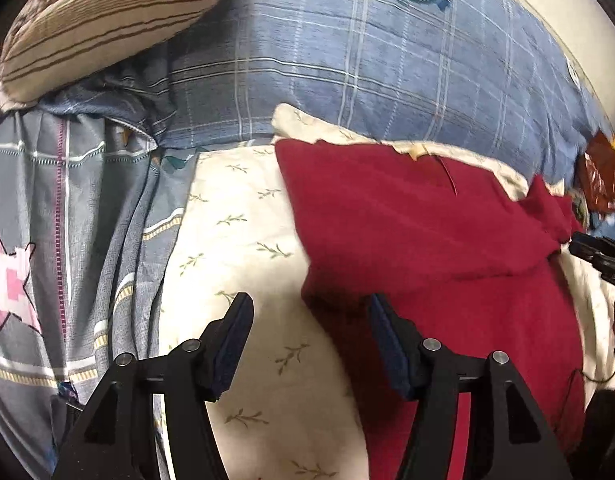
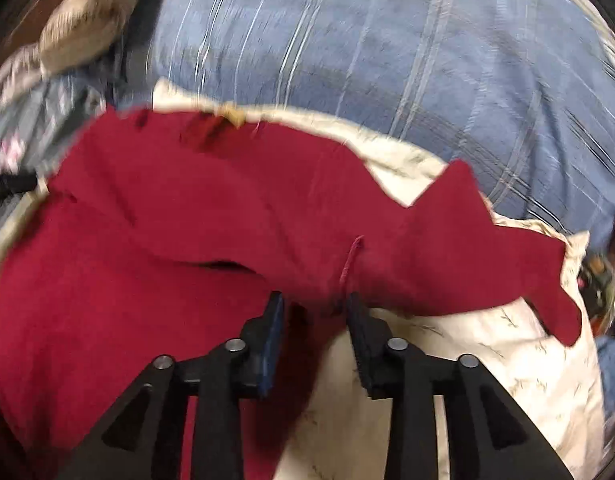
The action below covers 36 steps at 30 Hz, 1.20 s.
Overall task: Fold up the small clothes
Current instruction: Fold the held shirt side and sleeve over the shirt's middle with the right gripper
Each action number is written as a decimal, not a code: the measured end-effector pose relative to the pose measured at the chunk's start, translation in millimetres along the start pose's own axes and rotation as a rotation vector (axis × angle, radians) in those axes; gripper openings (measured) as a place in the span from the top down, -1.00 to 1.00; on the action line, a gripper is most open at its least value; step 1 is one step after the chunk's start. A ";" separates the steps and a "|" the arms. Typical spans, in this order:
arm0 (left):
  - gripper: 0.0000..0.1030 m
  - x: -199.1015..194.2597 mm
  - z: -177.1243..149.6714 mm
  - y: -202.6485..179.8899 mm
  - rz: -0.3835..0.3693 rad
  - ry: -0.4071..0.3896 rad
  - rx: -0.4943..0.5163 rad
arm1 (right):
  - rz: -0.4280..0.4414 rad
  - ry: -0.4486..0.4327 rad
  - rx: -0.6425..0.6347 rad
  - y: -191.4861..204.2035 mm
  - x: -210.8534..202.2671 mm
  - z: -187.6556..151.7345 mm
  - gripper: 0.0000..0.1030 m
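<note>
A dark red garment (image 1: 427, 240) lies partly folded on a cream sheet with small leaf prints (image 1: 235, 248); its upper layer is folded over the lower one. My left gripper (image 1: 309, 312) is open and empty, hovering over the garment's left edge. The right gripper's tip (image 1: 599, 256) shows at the far right of the left wrist view. In the right wrist view the red garment (image 2: 187, 220) fills the middle, blurred by motion. My right gripper (image 2: 315, 308) is open, its jaws astride the garment's lower fold edge near a loose pink thread (image 2: 349, 260).
A blue plaid quilt (image 1: 387, 60) lies behind the garment. A striped brown pillow (image 1: 107, 20) sits at top left. A grey patterned cover with a pink star (image 1: 47, 260) lies on the left. A reddish-brown object (image 1: 603, 176) is at the right edge.
</note>
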<state>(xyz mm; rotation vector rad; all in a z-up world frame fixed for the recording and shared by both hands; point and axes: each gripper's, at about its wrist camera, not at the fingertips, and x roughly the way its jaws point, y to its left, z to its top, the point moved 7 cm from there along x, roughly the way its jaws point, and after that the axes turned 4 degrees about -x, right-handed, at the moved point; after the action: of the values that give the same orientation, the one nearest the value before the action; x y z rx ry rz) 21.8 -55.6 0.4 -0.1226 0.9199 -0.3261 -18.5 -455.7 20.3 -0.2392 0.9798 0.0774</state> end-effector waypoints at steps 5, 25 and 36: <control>-0.17 -9.0 7.7 -3.8 -0.074 -0.061 -0.071 | 0.105 -0.086 0.086 14.4 4.7 48.6 -0.10; -0.25 30.0 5.8 14.4 0.081 0.041 -0.137 | 0.409 -0.024 -0.303 250.0 162.1 165.5 0.93; -0.26 27.6 11.0 -17.5 0.015 -0.022 -0.071 | 0.325 -0.044 -0.063 147.4 94.8 134.6 -0.40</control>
<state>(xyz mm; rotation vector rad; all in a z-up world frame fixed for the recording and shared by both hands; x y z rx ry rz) 42.1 -81.5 -9.7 -0.1838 0.9102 -0.2782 118.3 -285.0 -11.0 -0.1334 0.9662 0.4098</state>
